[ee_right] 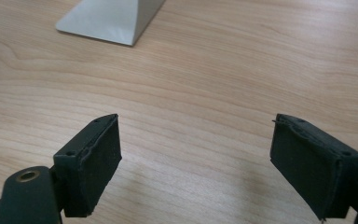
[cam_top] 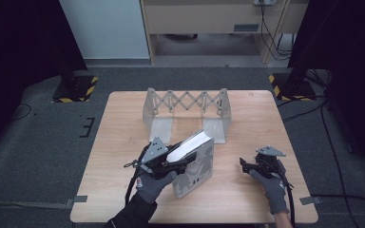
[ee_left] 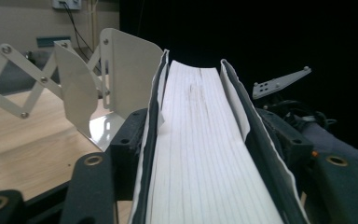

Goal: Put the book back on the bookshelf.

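Note:
A thick book [cam_top: 196, 164] with a pale illustrated cover is held tilted over the table's middle, page edges up. My left gripper [cam_top: 183, 161] is shut on it. In the left gripper view the white page block [ee_left: 200, 154] runs between the two black jaws, whose pads lie against both covers. My right gripper [cam_top: 245, 165] hovers low over bare wood to the book's right. Its black pads [ee_right: 93, 163] stand wide open with nothing between them.
A white metal extendable bookend rack [cam_top: 185, 111] with a scissor lattice stands at the table's back centre, just behind the book; its plates [ee_left: 121, 70] rise beyond the book, and one base plate [ee_right: 112, 18] lies ahead of the right gripper. Table edge [cam_top: 195, 222] is near.

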`<state>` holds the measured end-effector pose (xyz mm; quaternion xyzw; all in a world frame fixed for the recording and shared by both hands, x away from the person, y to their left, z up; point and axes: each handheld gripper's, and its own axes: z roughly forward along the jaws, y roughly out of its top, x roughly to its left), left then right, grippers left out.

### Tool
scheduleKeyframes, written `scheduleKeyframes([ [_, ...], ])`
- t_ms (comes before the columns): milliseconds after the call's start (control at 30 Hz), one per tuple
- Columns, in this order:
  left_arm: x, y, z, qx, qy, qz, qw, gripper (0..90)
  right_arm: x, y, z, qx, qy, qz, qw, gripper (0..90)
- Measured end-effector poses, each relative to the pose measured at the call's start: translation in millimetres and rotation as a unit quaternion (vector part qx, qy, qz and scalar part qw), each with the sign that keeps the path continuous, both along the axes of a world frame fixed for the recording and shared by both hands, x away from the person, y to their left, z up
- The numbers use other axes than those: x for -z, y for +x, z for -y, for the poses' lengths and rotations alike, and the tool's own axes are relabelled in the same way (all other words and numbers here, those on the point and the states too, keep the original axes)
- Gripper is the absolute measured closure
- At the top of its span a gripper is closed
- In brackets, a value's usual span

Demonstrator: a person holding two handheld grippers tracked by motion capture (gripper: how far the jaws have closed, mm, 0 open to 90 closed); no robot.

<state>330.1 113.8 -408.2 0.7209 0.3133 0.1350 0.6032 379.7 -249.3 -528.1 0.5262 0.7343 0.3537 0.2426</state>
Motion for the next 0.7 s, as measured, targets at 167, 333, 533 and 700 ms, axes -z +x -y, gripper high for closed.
scheduleKeyframes([
  [167, -7.6, 5.6, 1.8, -0.010, 0.015, -0.006, 0.9998, 35.7, 3.0, 1.2, 1.5, 0.007, -0.004, -0.006, 0.9999, 14.4],
  [333, -11.8, 11.0, 8.7, -0.015, 0.033, -0.012, 0.9993, 33.9, 4.2, 1.6, 0.6, 0.006, -0.005, -0.007, 0.9999, 13.7],
  [533, -12.9, 13.5, 17.0, -0.014, 0.053, -0.016, 0.9983, 31.4, 6.3, 2.3, 0.6, 0.005, -0.011, -0.011, 0.9999, 12.7],
  [700, -13.8, 9.2, 20.2, -0.007, 0.063, -0.015, 0.9978, 37.3, 7.9, 3.1, 0.8, 0.006, -0.017, -0.018, 0.9997, 11.5],
])
